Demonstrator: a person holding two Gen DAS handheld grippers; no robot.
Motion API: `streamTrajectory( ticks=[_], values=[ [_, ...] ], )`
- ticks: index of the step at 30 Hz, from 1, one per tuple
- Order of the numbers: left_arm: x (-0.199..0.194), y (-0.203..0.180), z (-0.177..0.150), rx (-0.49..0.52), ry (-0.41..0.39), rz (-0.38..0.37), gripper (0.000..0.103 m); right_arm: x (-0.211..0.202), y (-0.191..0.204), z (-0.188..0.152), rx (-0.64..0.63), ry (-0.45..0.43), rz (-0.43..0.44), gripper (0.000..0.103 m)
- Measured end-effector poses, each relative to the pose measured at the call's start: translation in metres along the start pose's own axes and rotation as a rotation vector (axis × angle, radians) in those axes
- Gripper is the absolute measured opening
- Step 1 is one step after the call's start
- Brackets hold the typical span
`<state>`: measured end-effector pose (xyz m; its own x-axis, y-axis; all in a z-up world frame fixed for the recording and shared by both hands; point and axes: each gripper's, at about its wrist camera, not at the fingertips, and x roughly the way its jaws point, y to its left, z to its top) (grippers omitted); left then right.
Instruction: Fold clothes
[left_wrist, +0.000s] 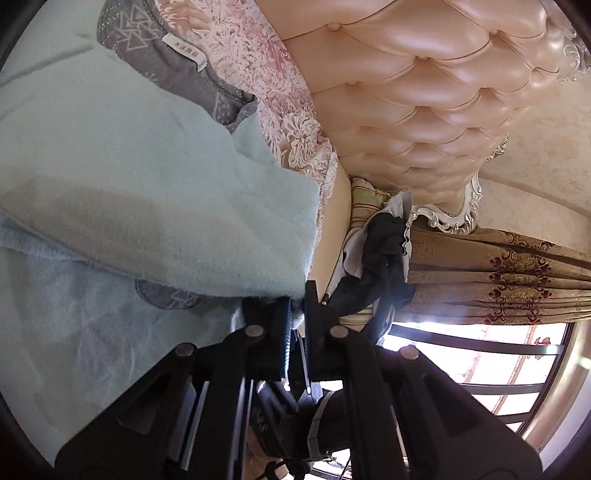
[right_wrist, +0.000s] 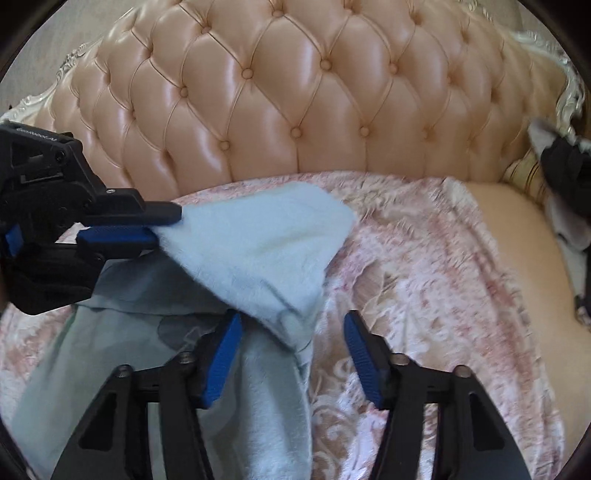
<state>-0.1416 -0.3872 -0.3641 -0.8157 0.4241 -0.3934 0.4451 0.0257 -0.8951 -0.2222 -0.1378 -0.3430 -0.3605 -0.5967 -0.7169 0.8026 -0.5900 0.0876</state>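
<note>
A fluffy light blue garment (left_wrist: 129, 166) with a grey patterned neck trim (left_wrist: 177, 70) and a white label lies on the bed. My left gripper (left_wrist: 295, 306) is shut on a corner of it. In the right wrist view that left gripper (right_wrist: 166, 225) comes in from the left and holds a fold of the garment (right_wrist: 258, 240) lifted off the bedspread. My right gripper (right_wrist: 292, 316) stands open just below that fold. The fold's lower tip hangs between its blue pads (right_wrist: 225, 354) without being pressed.
A pink floral bedspread (right_wrist: 424, 266) covers the bed in front of a tufted peach headboard (right_wrist: 295, 92). Dark and grey clothes (right_wrist: 569, 177) are heaped at the bed's right end. A brown patterned curtain (left_wrist: 498, 266) and a barred window (left_wrist: 498, 362) stand beyond.
</note>
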Motion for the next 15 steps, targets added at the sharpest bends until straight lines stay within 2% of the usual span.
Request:
streamTrajectory(
  ticks=[3, 8, 11, 13, 14, 15],
  values=[
    [0.002, 0.003, 0.000, -0.013, 0.002, 0.001, 0.007, -0.004, -0.004, 0.000, 0.021, -0.017, -0.030, 0.033],
    [0.008, 0.010, -0.004, -0.017, 0.006, 0.015, 0.007, -0.010, -0.017, -0.003, 0.071, -0.004, -0.080, 0.032],
    [0.014, 0.017, -0.007, -0.023, 0.017, 0.030, 0.007, -0.007, -0.028, -0.005, 0.138, 0.012, -0.042, 0.018],
    [0.018, 0.024, -0.011, -0.033, 0.021, 0.045, 0.008, -0.005, -0.032, -0.006, 0.168, 0.024, -0.031, 0.015],
    [0.019, 0.028, -0.014, -0.044, 0.023, 0.056, 0.014, -0.004, -0.033, -0.007, 0.175, 0.035, -0.035, 0.014],
    [0.021, 0.033, -0.016, -0.056, 0.028, 0.067, 0.029, -0.004, -0.034, -0.009, 0.181, 0.043, -0.039, 0.011]
  ],
)
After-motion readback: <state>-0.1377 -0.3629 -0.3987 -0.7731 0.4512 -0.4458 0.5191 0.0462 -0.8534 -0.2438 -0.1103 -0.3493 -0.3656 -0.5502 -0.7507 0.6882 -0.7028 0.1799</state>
